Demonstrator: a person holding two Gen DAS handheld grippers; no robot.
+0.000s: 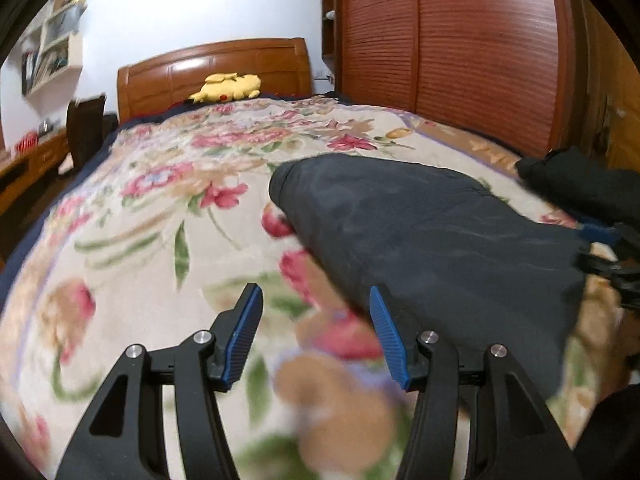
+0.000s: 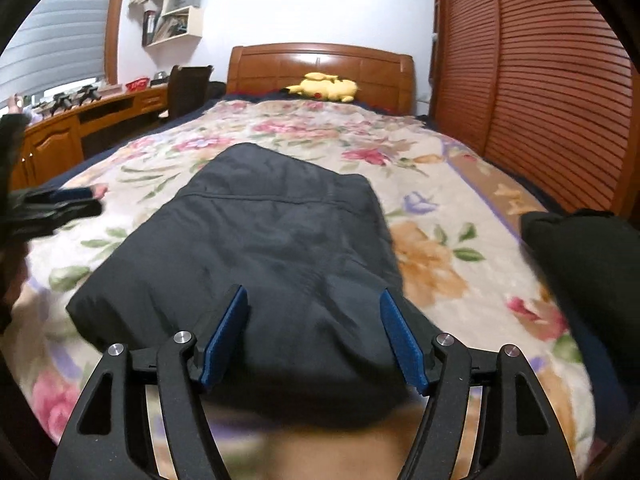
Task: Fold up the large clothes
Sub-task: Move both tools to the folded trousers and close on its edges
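A dark navy padded jacket (image 2: 272,248) lies folded into a long narrow bundle on the floral bedspread (image 2: 432,264). It also shows in the left wrist view (image 1: 432,240), to the right of centre. My left gripper (image 1: 316,300) is open and empty, above the bedspread just left of the jacket's near edge. My right gripper (image 2: 314,300) is open and empty, its jaws spread over the jacket's near end. The left gripper also shows at the left edge of the right wrist view (image 2: 86,200); the right gripper shows at the right edge of the left wrist view (image 1: 600,240).
A second dark garment (image 2: 584,264) lies at the bed's right side, near the slatted wardrobe doors (image 2: 540,92). A yellow plush toy (image 2: 324,86) sits by the wooden headboard (image 2: 320,64). A desk (image 2: 100,116) and chair (image 2: 186,86) stand left of the bed.
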